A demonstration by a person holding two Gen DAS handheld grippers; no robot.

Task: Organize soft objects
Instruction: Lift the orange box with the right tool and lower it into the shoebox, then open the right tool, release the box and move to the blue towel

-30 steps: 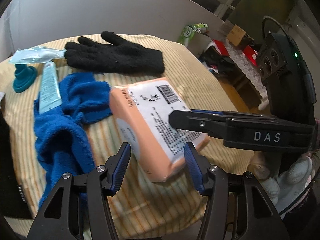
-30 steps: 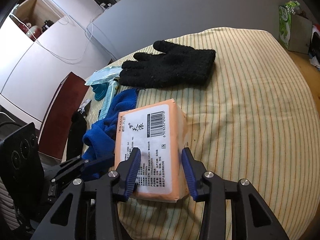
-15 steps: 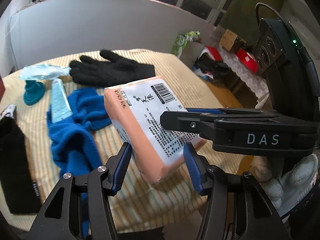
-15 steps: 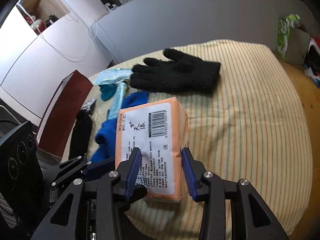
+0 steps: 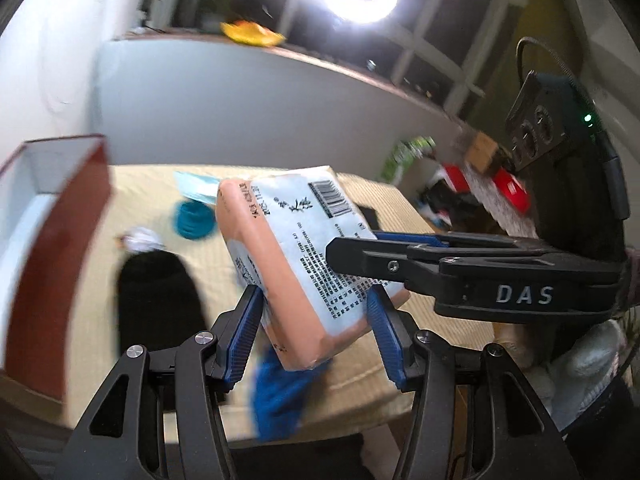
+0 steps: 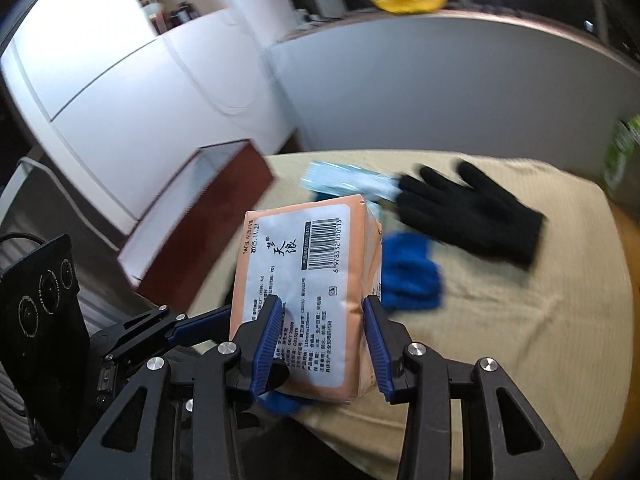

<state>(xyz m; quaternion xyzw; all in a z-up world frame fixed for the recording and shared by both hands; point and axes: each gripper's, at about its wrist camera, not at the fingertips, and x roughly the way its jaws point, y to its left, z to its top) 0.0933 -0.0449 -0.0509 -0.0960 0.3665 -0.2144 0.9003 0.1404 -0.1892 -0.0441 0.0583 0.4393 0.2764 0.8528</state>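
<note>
The right gripper point(image 6: 324, 340) is clamped on the orange tissue pack point(image 6: 304, 288), held airborne over the table's near edge, while the left gripper point(image 5: 314, 336) brackets it without a sure grip, so the carry phase seems underway and next calls for swinging toward the red box point(image 6: 200, 232) at ten o'clock.

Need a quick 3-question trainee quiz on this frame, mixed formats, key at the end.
1. True or false: the orange tissue pack rests flat on the table.
2. Which gripper's fingers clamp the pack: A) right gripper, B) neither?
3. Fill in: the garment lying beyond the blue cloth is a black ____.

Key: 1 false, it is held lifted above the striped tabletop. 2 A. 3 glove.
</note>
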